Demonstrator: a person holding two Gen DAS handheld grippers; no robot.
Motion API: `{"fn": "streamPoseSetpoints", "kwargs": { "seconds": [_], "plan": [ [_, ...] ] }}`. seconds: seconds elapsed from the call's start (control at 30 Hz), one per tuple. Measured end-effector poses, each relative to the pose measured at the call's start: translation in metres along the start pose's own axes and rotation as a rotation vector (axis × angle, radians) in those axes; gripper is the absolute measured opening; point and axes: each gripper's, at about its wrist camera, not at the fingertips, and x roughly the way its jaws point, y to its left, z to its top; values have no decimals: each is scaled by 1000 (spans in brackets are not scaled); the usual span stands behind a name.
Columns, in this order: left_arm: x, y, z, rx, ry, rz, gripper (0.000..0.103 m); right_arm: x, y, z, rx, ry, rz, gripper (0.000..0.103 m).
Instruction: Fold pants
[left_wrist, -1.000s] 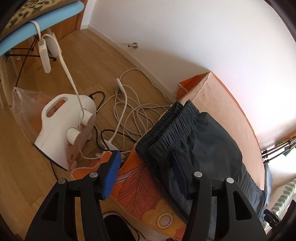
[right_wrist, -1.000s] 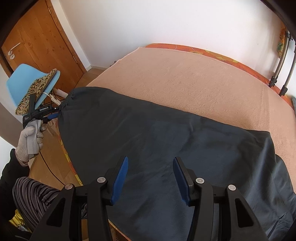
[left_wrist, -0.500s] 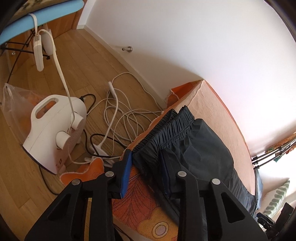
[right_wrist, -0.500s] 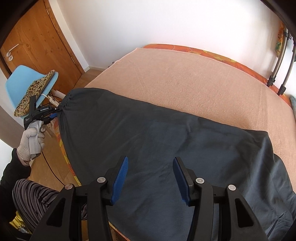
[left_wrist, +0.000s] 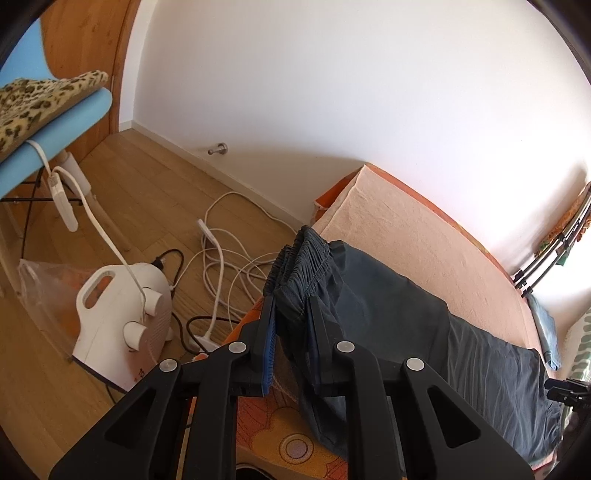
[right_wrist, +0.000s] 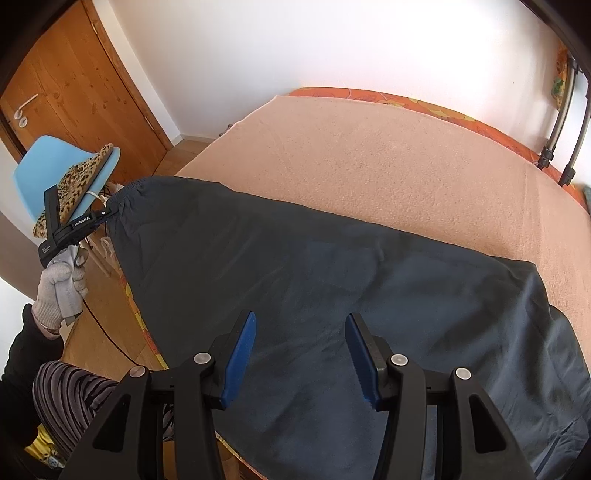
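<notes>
- Your left gripper (left_wrist: 290, 314) has just been closing, and its jaws now pinch the gathered waistband end of the dark pants (left_wrist: 388, 317); the cloth bunches between the fingers, so the blue pads are mostly hidden there.
- In the right wrist view that same gripper (right_wrist: 107, 213) shows small at 9 o'clock, held by your gloved hand (right_wrist: 59, 291), and its tips are too small to make out.
- Your right gripper (right_wrist: 301, 347) stands spread above the pants (right_wrist: 332, 295), with dark cloth showing in the gap; you cannot tell whether the tips touch the fabric.
- The pants lie flat across the near part of the bed (right_wrist: 369, 162), waistband at the 9 o'clock edge, legs running off toward 4 o'clock, where the frame cuts them off.
- The bed's peach cover is bare from 12 to 2 o'clock, so there is open room beyond the pants.
- The waistband sits right at the bed's edge, over the orange flowered sheet (left_wrist: 295, 439).
- On the floor past that edge, at 9 o'clock in the left wrist view, stand a white heater (left_wrist: 122, 325) and a tangle of white cables (left_wrist: 229, 266).
- A blue chair (right_wrist: 48, 166) with a leopard-print cushion (right_wrist: 79, 184) stands just behind your left gripper, before the wooden door (right_wrist: 74, 92).
- Metal rails (right_wrist: 565, 122) rise at the bed's 2 o'clock corner.
</notes>
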Motion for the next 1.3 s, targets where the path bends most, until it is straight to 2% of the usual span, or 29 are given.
{"fn": "streamPoseSetpoints", "kwargs": {
  "seconds": [0.1,0.23,0.37,0.5,0.63,0.83,0.9,0.97,1.1,1.17,1.3],
  "plan": [
    [-6,-20,-5,58,1,-65,14,-3,3,3,4,-2,28,52],
    [-10,-77,-13,224,36,-154,14,-5,3,16,41,-6,84,54],
    [-7,-139,-30,402,94,-234,14,-7,11,36,40,-30,146,64],
    [-1,-191,-57,562,161,-288,14,3,19,62,71,-26,276,68],
    [-4,-234,-92,739,198,-322,14,30,30,83,78,48,388,69],
    [-16,-290,-167,1056,203,-362,14,64,43,84,22,149,386,69],
    [-17,-300,-188,1128,198,-372,14,74,40,80,20,182,367,69],
    [-17,-306,-202,1176,181,-366,14,82,34,76,17,215,345,69],
    [-18,-308,-206,1185,165,-369,14,85,17,64,47,239,293,70],
    [-19,-309,-208,1191,161,-368,14,85,9,57,78,255,305,72],
    [-22,-309,-217,1224,147,-363,14,84,9,46,118,297,382,73]
  ]
}}
